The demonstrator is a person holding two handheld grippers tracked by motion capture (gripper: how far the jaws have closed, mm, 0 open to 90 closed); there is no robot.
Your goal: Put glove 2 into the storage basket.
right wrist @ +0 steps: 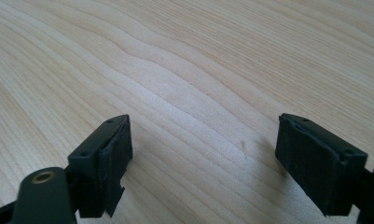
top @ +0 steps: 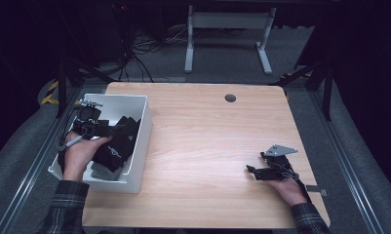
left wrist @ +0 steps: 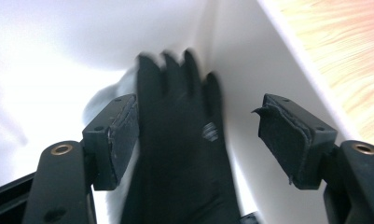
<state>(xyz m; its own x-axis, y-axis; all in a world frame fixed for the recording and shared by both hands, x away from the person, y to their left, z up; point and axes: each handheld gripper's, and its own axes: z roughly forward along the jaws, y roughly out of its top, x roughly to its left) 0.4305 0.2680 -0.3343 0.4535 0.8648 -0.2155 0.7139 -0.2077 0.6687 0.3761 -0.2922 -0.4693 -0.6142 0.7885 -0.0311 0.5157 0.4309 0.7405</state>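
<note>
Left claw [left wrist: 198, 135], spread wide, straddles the black fabric glove [left wrist: 180, 154] in the white plastic bin [left wrist: 278, 60]; sink lower, then pinch mid-palm

text: none legible | glove [left wrist: 184, 154] in bin [top: 140, 141]: small pale mark on back, blurred, unreadable | table [top: 207, 146]: bare wood, no labels

You're in a lab-style recording bay, not a home: wooden desk [top: 207, 141] with a cable grommet hole [top: 230, 98], grey carpet [top: 310, 58], black curtains around, loose cables [top: 139, 53] on the floor, hazard-striped tape [top: 50, 92], aluminium rails [top: 351, 175] along the sides.
</note>
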